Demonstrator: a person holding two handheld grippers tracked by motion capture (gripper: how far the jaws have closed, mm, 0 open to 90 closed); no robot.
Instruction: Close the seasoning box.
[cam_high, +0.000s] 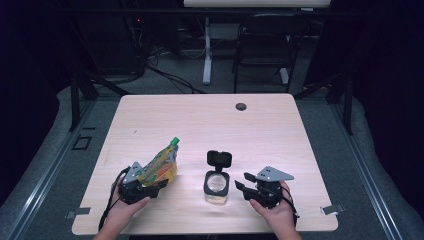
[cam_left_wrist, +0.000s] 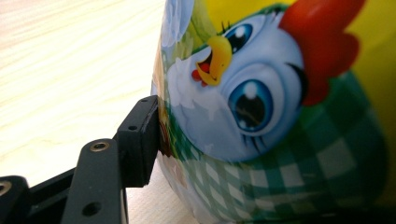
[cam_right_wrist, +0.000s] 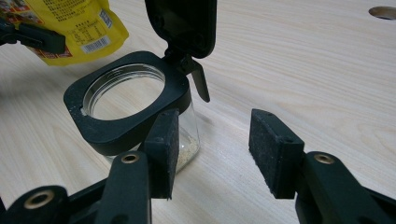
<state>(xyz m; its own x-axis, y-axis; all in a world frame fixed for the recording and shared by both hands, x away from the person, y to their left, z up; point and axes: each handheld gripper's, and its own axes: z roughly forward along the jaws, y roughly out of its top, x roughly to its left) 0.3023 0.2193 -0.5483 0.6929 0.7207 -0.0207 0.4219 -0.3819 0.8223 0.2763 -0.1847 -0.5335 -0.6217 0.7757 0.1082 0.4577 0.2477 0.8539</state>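
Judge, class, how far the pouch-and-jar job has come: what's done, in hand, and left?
Done: the jar stands with its flip lid open. In hand: the left gripper clamps the green-capped pouch, tilted. Left: probably uncapping and pouring; the right gripper waits open beside the jar.

High view overhead, gripper views close; pouch (cam_high: 159, 166) shared

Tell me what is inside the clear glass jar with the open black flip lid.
The clear glass jar holds a thin layer of pale, sandy grains at its bottom; above them it looks empty. The black collar hides part of the inside.
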